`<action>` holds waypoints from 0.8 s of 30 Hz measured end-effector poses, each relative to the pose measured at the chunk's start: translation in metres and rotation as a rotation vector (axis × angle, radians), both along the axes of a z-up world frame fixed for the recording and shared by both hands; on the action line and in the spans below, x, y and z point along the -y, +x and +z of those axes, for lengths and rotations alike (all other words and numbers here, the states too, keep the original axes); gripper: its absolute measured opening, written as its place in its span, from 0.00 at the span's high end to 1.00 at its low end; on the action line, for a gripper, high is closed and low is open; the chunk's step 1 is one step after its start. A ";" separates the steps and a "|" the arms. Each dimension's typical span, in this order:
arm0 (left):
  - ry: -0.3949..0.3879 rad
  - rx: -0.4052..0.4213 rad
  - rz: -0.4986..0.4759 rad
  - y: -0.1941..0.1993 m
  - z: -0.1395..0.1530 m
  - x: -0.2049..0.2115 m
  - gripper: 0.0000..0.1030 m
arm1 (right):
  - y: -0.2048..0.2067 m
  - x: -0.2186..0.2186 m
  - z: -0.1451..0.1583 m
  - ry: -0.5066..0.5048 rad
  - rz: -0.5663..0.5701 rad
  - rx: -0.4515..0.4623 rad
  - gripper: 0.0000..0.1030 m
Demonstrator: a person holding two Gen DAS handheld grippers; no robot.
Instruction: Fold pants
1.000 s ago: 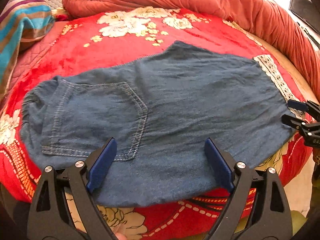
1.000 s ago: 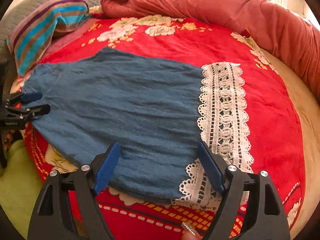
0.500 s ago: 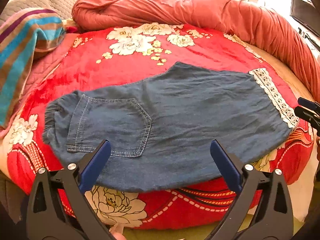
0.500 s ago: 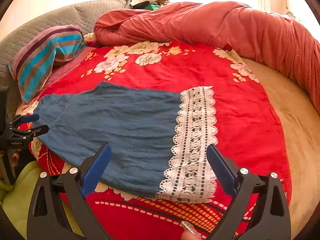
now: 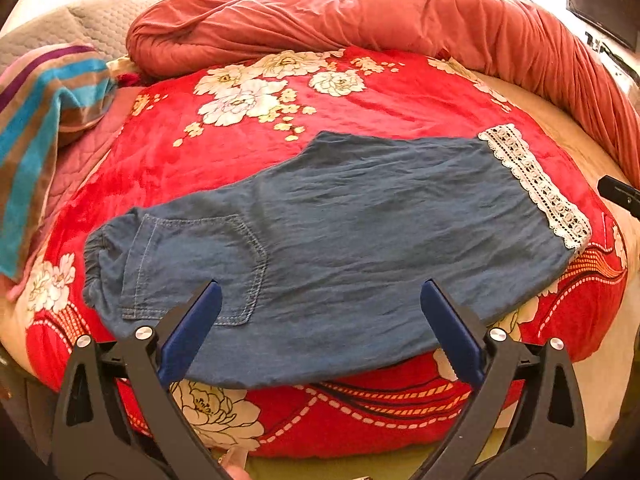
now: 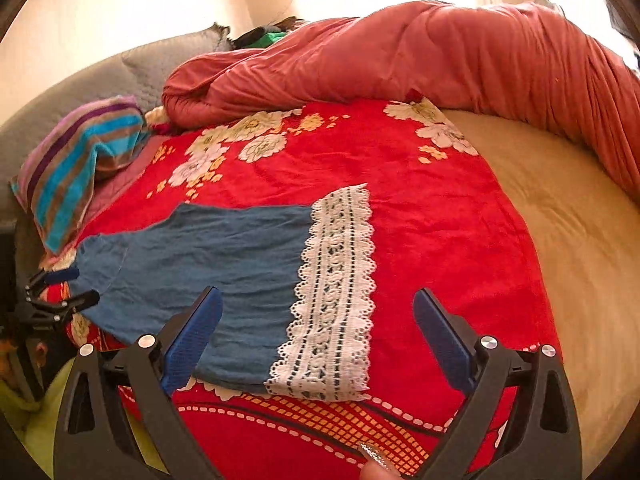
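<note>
Blue denim pants lie flat, folded lengthwise, on a red floral blanket, back pocket at the left, white lace hem at the right. They also show in the right wrist view, with the lace hem near its middle. My left gripper is open and empty, above the pants' near edge. My right gripper is open and empty, above the hem end. The left gripper's tips show at the waist end in the right wrist view.
A rolled salmon-red duvet runs along the back and right of the bed. A striped pillow lies at the left by a grey quilted headboard. Bare beige mattress lies to the right of the blanket.
Both grippers have drawn back and up from the pants, which now look smaller and farther. The pants lie as before; both grippers stay open.
</note>
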State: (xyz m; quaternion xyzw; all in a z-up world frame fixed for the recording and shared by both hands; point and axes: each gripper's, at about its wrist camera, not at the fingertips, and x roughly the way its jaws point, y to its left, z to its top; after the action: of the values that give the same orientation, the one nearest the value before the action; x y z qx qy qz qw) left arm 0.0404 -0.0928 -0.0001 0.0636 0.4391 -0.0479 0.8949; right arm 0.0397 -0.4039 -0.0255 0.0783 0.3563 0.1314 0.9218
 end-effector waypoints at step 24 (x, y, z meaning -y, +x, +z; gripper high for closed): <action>0.102 -0.048 -0.241 0.094 0.010 0.117 0.09 | -0.002 0.005 -0.043 0.083 0.047 -0.153 0.07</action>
State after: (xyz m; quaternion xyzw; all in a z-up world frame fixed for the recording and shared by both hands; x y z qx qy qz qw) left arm 0.1347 -0.2098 0.0096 0.1600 0.4514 -0.1343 0.8675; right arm 0.0373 -0.4086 -0.0688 0.1180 0.4217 0.1613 0.8844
